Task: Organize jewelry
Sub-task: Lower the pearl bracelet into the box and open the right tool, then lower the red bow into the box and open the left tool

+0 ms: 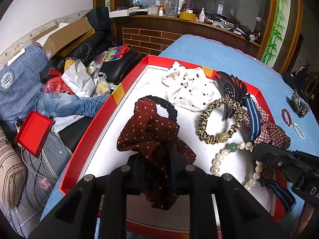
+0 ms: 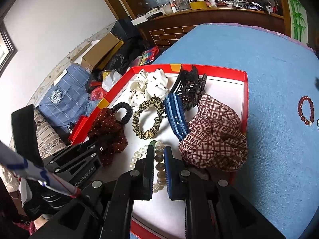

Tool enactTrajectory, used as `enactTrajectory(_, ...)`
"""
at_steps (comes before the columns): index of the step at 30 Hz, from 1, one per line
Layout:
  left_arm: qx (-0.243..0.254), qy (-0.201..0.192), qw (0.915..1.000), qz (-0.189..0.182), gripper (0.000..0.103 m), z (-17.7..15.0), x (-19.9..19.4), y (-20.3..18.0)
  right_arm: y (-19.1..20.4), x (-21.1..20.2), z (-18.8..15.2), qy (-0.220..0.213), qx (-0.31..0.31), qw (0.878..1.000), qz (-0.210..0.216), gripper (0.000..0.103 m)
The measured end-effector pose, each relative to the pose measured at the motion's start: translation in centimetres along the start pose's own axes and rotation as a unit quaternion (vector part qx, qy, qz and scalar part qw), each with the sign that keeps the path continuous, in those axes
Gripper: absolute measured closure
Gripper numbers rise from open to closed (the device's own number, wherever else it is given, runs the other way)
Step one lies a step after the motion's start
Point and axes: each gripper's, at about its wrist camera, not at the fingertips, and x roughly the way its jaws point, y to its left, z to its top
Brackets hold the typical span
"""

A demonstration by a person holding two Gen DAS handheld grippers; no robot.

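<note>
Scrunchie (image 1: 153, 131), crinkly polka-dot, clamped in left tongs (image 1: 159, 159); pearl strand (image 2: 160, 177), glossy, round-beaded, pinched in right tongs (image 2: 159, 149).

"GenRobot.AI" is printed in white along the left gripper (image 2: 103, 146).

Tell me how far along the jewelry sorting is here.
Mostly done: scrunchies, a hair claw and a striped strap already lie in the red tray. In hand: the right gripper pinches the pearl bracelet; the left gripper is at the maroon dotted scrunchie. Left: the red bead bracelet outside on the blue cloth.
</note>
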Motion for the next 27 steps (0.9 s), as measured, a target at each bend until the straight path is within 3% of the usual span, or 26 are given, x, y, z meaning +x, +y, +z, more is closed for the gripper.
enactTrajectory(9,0.009,0.0,1.0,0.0,0.08,0.1,0.1,-0.6,-0.1,0.5,-0.1,0.008,0.001,1.0,-0.011,0.091)
enactTrajectory(18,0.017,-0.012,0.9997,-0.01,0.065,0.0,-0.5,-0.9,-0.1,0.2,-0.1,0.001,-0.002,1.0,-0.018,0.091)
enactTrajectory(20,0.017,-0.014,0.9997,-0.012,0.058,0.0,-0.6,-1.0,-0.2,0.1,-0.1,-0.001,-0.001,1.0,-0.017,0.091)
enactTrajectory(27,0.011,-0.023,0.9995,-0.017,0.054,0.0,-1.2,-1.0,-0.7,-1.7,-0.3,-0.024,-0.004,0.999,-0.02,0.089)
